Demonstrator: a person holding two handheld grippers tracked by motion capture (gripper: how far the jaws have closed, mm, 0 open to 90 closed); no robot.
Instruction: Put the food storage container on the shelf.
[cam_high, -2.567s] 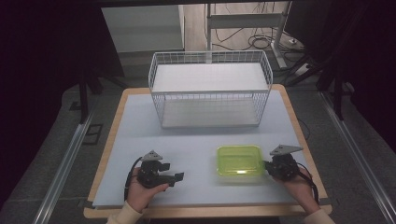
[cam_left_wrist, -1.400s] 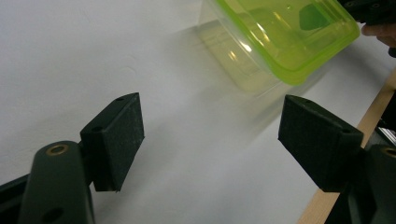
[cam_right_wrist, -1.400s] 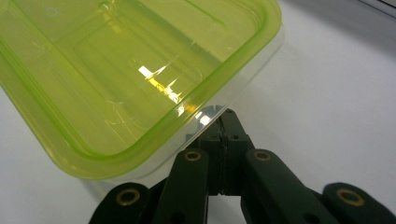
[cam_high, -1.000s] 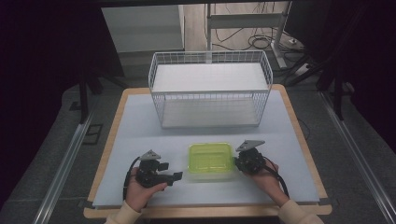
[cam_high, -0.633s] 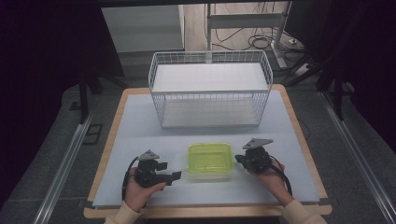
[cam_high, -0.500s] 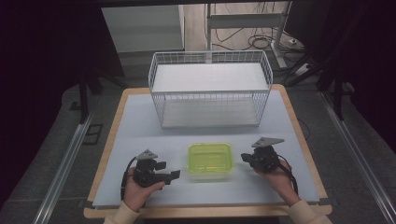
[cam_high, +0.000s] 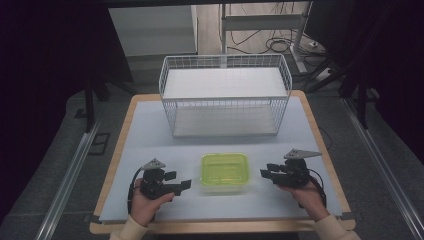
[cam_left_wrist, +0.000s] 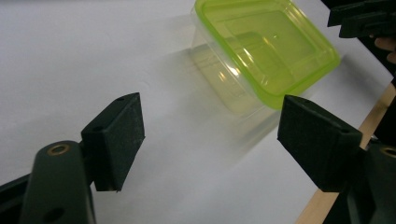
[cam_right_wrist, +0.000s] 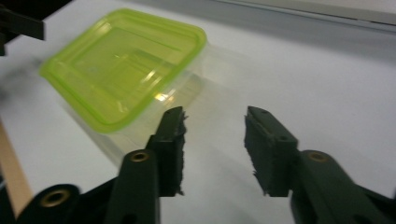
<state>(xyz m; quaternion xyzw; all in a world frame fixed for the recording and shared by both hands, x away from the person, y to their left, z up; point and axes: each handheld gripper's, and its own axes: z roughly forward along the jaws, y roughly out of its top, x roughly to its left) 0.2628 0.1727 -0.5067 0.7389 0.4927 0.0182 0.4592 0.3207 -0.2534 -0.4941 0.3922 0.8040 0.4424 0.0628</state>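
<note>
— Backing off now, the right gripper (cam_high: 270, 173) sits clear of the green-lidded container (cam_high: 225, 172), fingers parted, holding nothing.

— It slid that container leftward to mid-surface (cam_high: 150, 130), and now it's let go?

— Probably; the right gripper view is blurred. The left gripper (cam_high: 181, 185) waits beside it, fingers wide, empty. The wire basket (cam_high: 225, 95) stands behind.

container (cam_high: 225, 171): clear plastic tub, lime-green lid on | upright, flat | front-centre of table, before wire basket (cam_high: 225, 95)
</note>
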